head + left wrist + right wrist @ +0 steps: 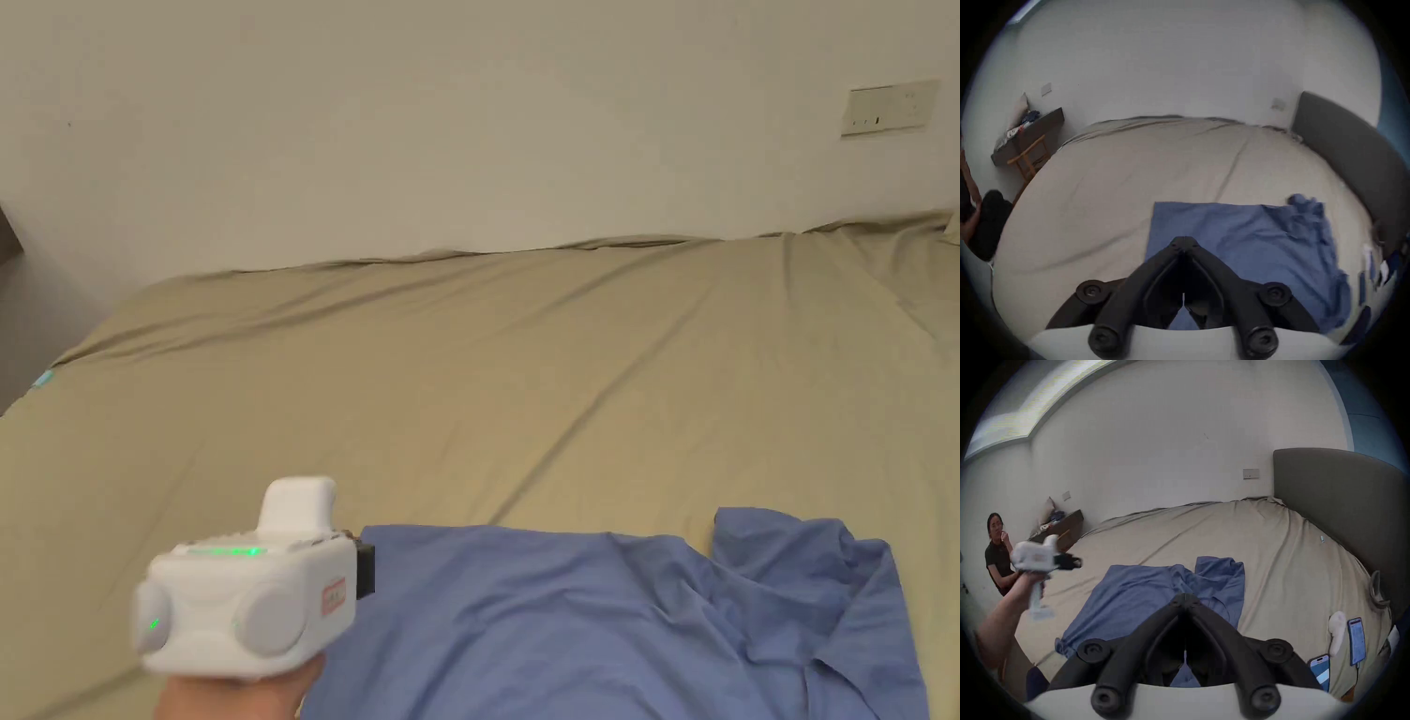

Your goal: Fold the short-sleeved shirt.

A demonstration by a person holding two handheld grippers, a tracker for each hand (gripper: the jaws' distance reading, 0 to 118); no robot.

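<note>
A blue short-sleeved shirt (600,628) lies on the beige bed sheet (525,375) near the front edge. Its left part is smooth with a straight edge (1203,229); its right part is bunched and rumpled (1220,576). My left gripper (366,569), white-bodied and held in a hand, hovers above the shirt's left edge, its jaws shut with nothing between them (1184,240). It also appears in the right gripper view, raised over the bed (1069,562). My right gripper (1185,597) has its jaws shut, tips over the crumpled right part of the shirt.
A dark grey headboard (1337,511) runs along the bed's right side. Two phones (1357,640) (1321,669) and a white object (1337,630) lie near it. A person (996,554) sits beyond the bed's left end, by a dark shelf (1062,523) and wooden chair (1030,158).
</note>
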